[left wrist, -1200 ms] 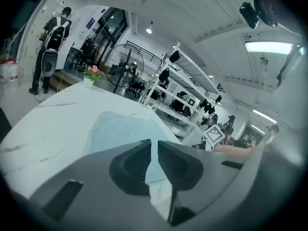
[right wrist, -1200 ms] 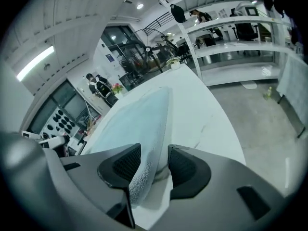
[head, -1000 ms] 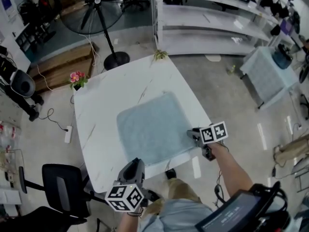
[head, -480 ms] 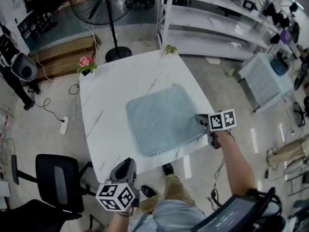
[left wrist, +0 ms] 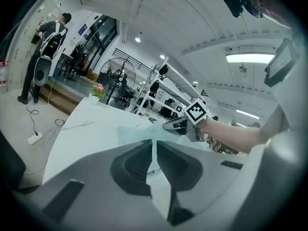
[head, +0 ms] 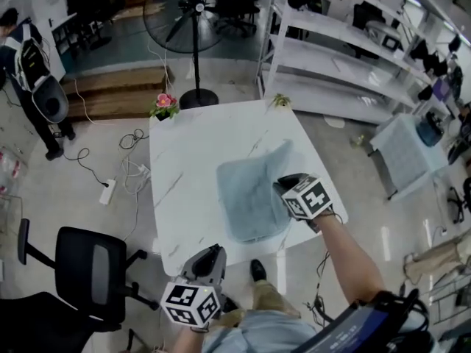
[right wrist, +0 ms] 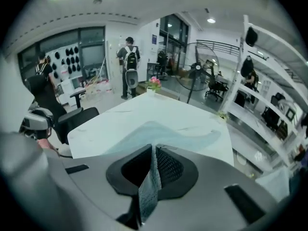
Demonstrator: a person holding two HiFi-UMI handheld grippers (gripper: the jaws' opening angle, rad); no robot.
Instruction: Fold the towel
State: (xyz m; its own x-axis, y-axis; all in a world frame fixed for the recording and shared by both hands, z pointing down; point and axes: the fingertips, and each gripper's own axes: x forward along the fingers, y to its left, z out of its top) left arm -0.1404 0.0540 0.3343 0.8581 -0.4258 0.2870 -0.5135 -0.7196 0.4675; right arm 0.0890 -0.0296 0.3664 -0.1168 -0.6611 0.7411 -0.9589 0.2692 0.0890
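Observation:
A light blue towel (head: 249,197) lies on the white marble table (head: 188,168); its right side is raised and drawn in over the rest. My right gripper (head: 282,188) is above the towel's right part. Its jaws have just closed and are shut on the towel's edge (right wrist: 150,177), which hangs pinched between them. The rest of the towel (right wrist: 163,133) stretches away flat on the table. My left gripper (head: 213,251) hovers at the table's near edge, shut, with nothing between its jaws (left wrist: 153,144). From there the towel (left wrist: 137,133) and the right gripper's marker cube (left wrist: 196,111) show ahead.
A pink flower pot (head: 164,103) and a small plant (head: 279,100) stand on the table's far corners. A standing fan (head: 193,20) and shelves (head: 346,57) are behind. A black chair (head: 88,271) is at the left, a person (head: 28,46) far left, cables (head: 118,175) on the floor.
My right gripper has closed on the towel's right edge, then risen and swung left over the towel, lifting that side. The left gripper stays near the table's front edge.

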